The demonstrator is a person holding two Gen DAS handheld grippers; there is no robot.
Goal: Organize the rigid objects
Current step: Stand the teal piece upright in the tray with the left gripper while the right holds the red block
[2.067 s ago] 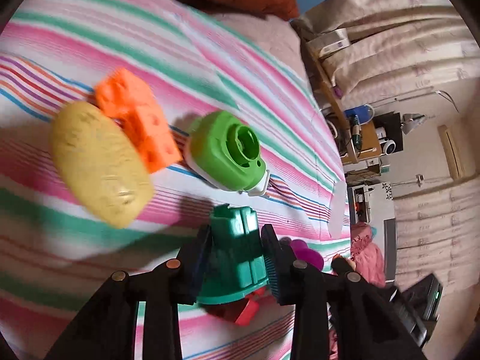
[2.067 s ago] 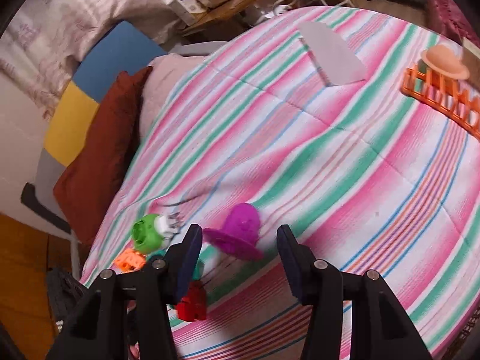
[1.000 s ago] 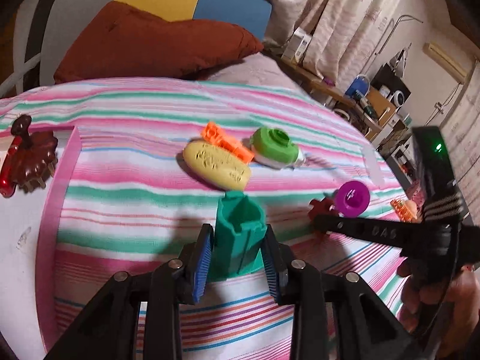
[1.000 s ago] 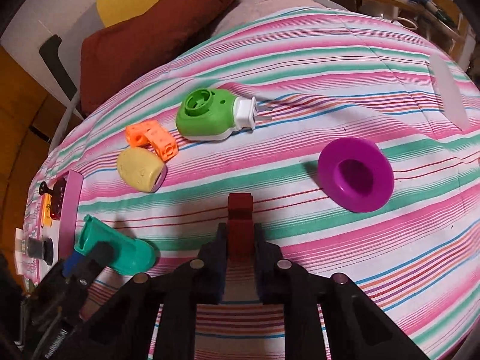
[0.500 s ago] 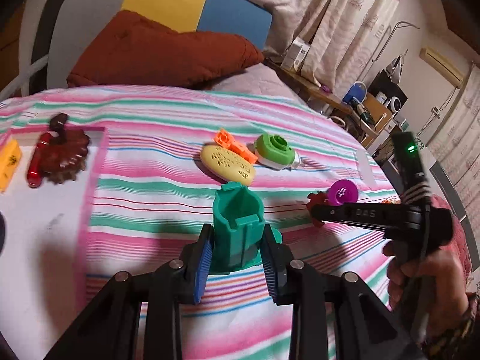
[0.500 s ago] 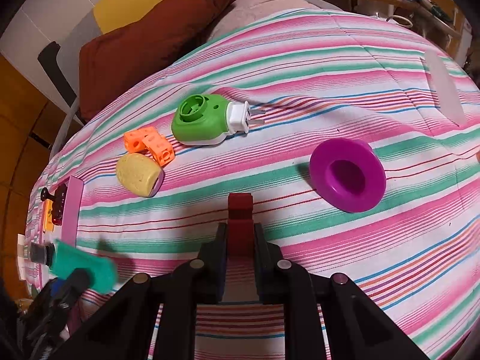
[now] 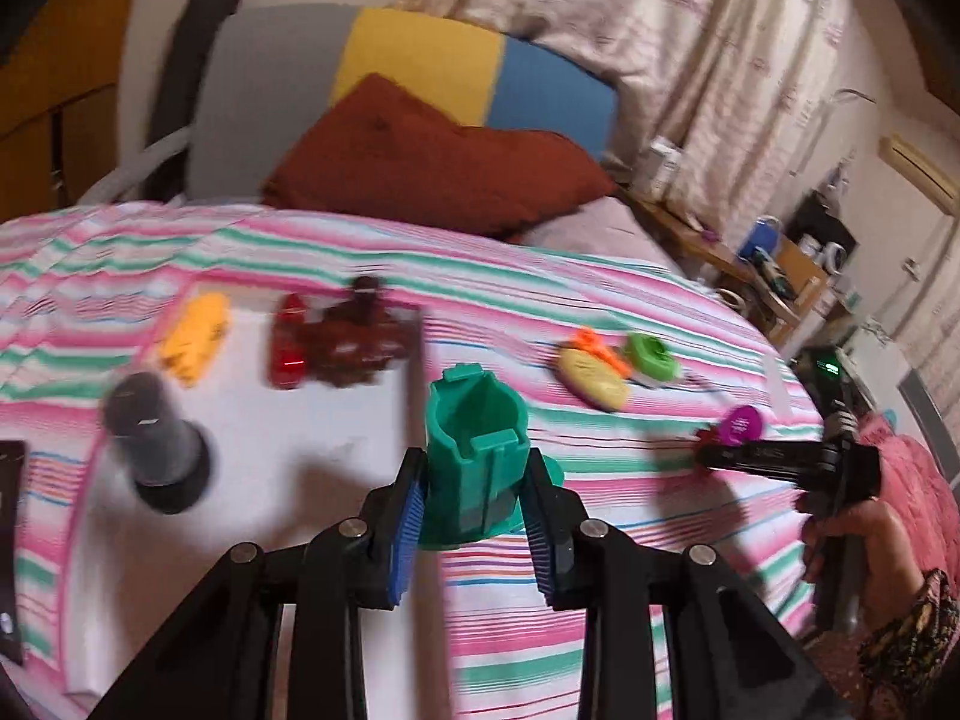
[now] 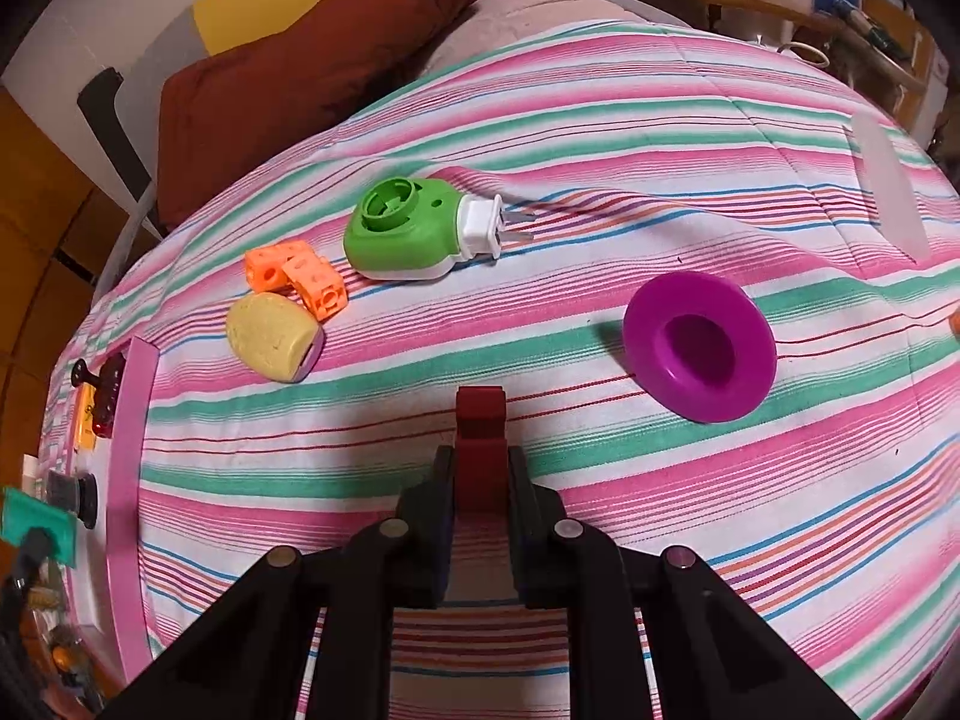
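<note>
My left gripper point(image 7: 474, 510) is shut on a teal plastic cup-like piece point(image 7: 474, 450) and holds it above the right edge of a white mat with a pink border point(image 7: 288, 480). On the mat lie a yellow piece point(image 7: 192, 339), a dark red clip point(image 7: 342, 342) and a grey cylinder point(image 7: 156, 444). My right gripper point(image 8: 480, 480) is shut on a dark red block point(image 8: 480, 444) just above the striped bedspread point(image 8: 600, 180). A green plug-in device point(image 8: 408, 228), an orange block point(image 8: 297, 279), a yellow oval piece point(image 8: 273, 345) and a purple hat-shaped piece point(image 8: 699, 348) lie on the bedspread.
A rust-red pillow point(image 7: 432, 162) and a grey, yellow and blue headboard point(image 7: 420, 66) stand at the far end. A cluttered wooden side table point(image 7: 768, 264) is at the right. A clear flat piece point(image 8: 888, 192) lies at the far right of the bedspread.
My left gripper has swung left with the teal piece, from over the bedspread to over the white mat. My right gripper has stayed shut on the red block and barely moved.
</note>
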